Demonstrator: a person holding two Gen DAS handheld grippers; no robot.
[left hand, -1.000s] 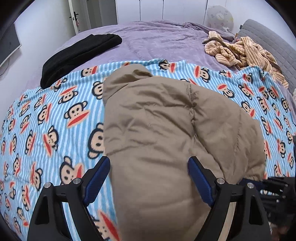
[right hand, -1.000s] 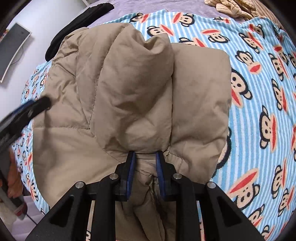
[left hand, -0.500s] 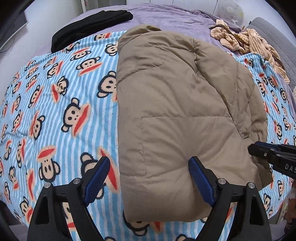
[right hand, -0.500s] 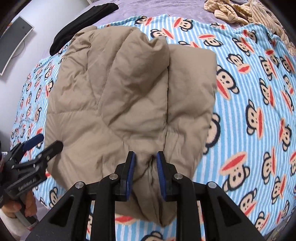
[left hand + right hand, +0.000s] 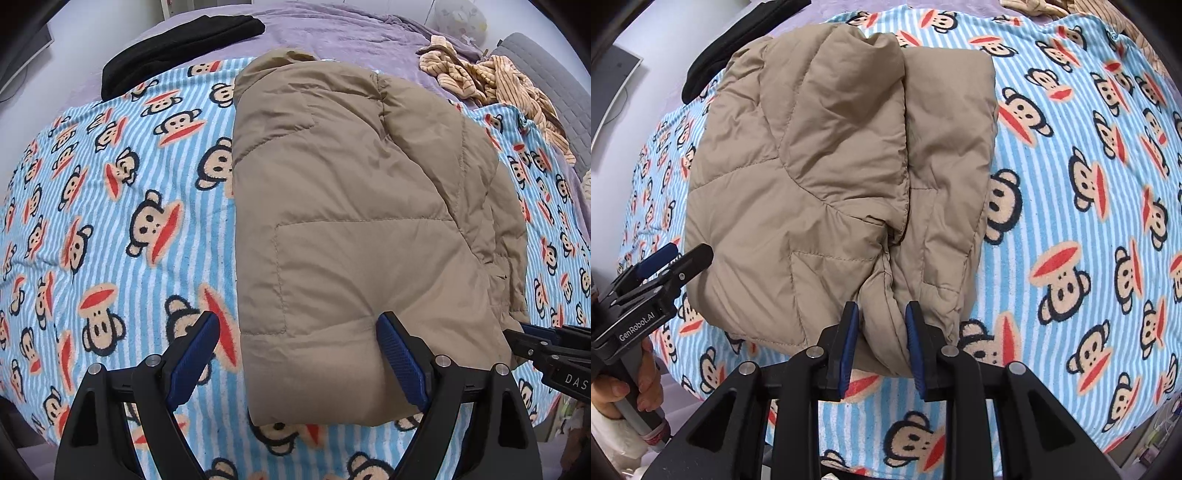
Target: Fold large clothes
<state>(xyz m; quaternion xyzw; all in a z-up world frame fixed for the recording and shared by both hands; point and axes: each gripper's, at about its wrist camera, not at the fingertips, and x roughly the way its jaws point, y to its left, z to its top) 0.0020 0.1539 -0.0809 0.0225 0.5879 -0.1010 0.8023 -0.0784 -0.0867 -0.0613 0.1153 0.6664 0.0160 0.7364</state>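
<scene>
Left wrist view: tan puffer jacket (image 5: 354,229) lies folded into a thick oblong on the monkey-print blanket (image 5: 110,206), its long axis running from the near edge of the bed toward the far side; black garment (image 5: 177,48) and striped tan clothing (image 5: 495,81) sit well apart at the far corners. Left gripper (image 5: 299,354) spread wide, empty, over the jacket's near left corner. Right wrist view: right gripper (image 5: 879,339) narrowed around a bunched fold at the near hem, blue pads (image 5: 847,339) against the fabric; whether it pinches firmly, cannot tell. Judgement: quilted fill, so light, soft and springy; smooth shell likely slick, layers may slide or puff open. Best hold: stitched hems or corner seams, gathering several layers, not the lofty middle.
</scene>
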